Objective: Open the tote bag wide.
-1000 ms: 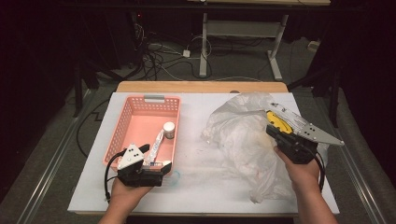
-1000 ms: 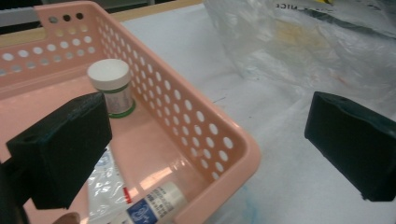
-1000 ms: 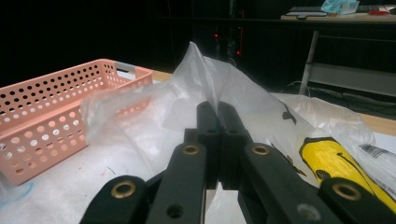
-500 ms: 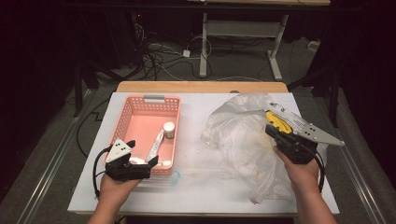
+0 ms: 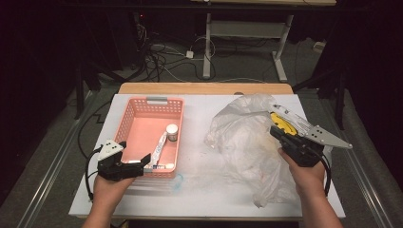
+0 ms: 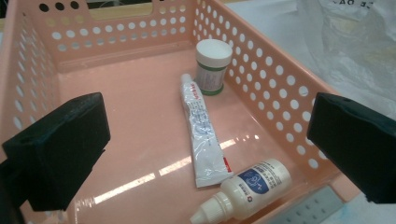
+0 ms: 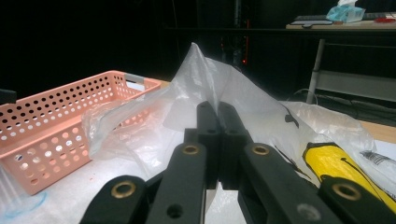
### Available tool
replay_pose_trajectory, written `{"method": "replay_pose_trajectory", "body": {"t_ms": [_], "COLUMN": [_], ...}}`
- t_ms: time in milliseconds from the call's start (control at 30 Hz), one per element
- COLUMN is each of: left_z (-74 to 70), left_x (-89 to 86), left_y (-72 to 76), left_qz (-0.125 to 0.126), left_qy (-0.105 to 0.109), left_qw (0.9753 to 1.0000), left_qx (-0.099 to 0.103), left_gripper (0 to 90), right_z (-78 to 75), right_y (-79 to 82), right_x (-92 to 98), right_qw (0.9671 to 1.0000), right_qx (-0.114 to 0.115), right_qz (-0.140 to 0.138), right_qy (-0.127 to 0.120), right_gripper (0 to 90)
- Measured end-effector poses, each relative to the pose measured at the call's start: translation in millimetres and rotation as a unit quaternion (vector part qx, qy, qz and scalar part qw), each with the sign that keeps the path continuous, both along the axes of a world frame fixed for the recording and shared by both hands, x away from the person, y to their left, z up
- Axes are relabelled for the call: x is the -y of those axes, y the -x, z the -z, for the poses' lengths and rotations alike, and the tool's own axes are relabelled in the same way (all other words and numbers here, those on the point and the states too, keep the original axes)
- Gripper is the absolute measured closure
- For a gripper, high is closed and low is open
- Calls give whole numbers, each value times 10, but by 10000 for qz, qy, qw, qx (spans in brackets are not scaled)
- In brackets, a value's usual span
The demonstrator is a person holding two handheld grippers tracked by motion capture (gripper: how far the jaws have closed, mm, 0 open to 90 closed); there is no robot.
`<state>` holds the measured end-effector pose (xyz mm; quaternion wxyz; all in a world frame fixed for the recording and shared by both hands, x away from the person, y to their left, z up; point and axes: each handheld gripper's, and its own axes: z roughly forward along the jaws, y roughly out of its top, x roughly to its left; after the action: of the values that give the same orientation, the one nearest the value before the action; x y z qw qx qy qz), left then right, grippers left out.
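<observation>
A pink perforated basket (image 5: 124, 124) stands left of centre on the white table. It holds a white-lidded jar (image 6: 213, 66), a white tube (image 6: 201, 132) and a small white dropper bottle (image 6: 245, 189) lying at the near wall. My left gripper (image 5: 144, 163) hovers at the basket's near edge, open, with its jaws wide apart over the contents and nothing between them. My right gripper (image 5: 279, 134) is shut on a fold of a crumpled clear plastic bag (image 5: 240, 137); the pinched film (image 7: 212, 81) rises in a peak above the gripper's tips. A yellow item (image 7: 334, 163) lies inside the bag.
The white table top (image 5: 209, 190) has a blue smudge (image 5: 175, 183) near the basket's front corner. The bag spreads across the right half. Beyond the far wooden edge (image 5: 204, 88) are cables and desk legs on a dark floor.
My left gripper has drawn back and to the left, from the basket's front right corner toward its front middle, still open. The right gripper keeps its hold on the bag.
</observation>
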<state>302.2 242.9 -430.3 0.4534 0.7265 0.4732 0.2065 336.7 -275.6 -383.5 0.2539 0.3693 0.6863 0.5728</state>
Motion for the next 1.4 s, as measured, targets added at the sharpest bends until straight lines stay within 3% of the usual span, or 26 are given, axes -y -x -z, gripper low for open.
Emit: {"method": "replay_pose_trajectory", "body": {"t_ms": [467, 733, 1200, 1400], "left_z": [-29, -122, -285, -320], "left_x": [-3, 101, 240, 286], "left_y": [-12, -116, -426, -602], "left_qz": [44, 77, 162, 105], "left_qy": [226, 181, 167, 14], "left_qw": [9997, 9997, 9994, 9994], "left_qx": [-41, -161, -252, -320], "left_gripper": [0, 0, 0, 0], "right_z": [2, 3, 21, 23], "right_y": [-5, -22, -32, -31], "right_x": [-20, -3, 2, 4], "right_qw": [10000, 10000, 10000, 10000], "right_qx": [9, -13, -30, -29], "right_qz": [-20, -27, -30, -38], "right_qy": [35, -4, 54, 52], "right_gripper": [900, 900, 900, 900]}}
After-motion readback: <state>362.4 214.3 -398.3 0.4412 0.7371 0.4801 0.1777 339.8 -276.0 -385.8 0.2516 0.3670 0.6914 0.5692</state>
